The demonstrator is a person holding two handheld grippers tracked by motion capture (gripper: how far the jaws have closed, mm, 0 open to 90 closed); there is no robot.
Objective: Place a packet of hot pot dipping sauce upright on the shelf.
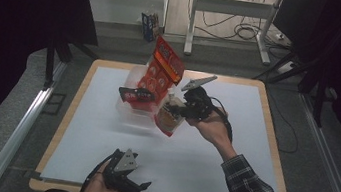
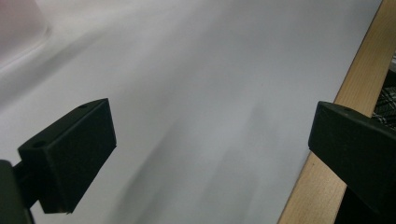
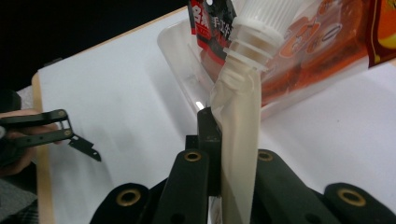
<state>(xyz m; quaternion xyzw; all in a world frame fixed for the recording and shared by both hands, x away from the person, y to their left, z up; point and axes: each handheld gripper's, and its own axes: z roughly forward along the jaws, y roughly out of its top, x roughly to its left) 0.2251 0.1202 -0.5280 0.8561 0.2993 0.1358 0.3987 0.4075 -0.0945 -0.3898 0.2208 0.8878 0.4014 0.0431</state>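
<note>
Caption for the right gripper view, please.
Right gripper jaws shut on a spouted pouch, its white cap beside the clear plastic bin holding red snack bags.

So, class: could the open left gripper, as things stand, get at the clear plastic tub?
Probably yes: the left gripper sits open near the table's front edge, with bare white tabletop between it and the clear plastic tub.

Grey floor (cables trailing) beyond a metal frame.

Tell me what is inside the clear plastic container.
The clear plastic container holds tall red snack bags standing upright. Its floor is hidden behind them. The spouted pouch, clamped by the right hand-held gripper, hangs beside it.
</note>
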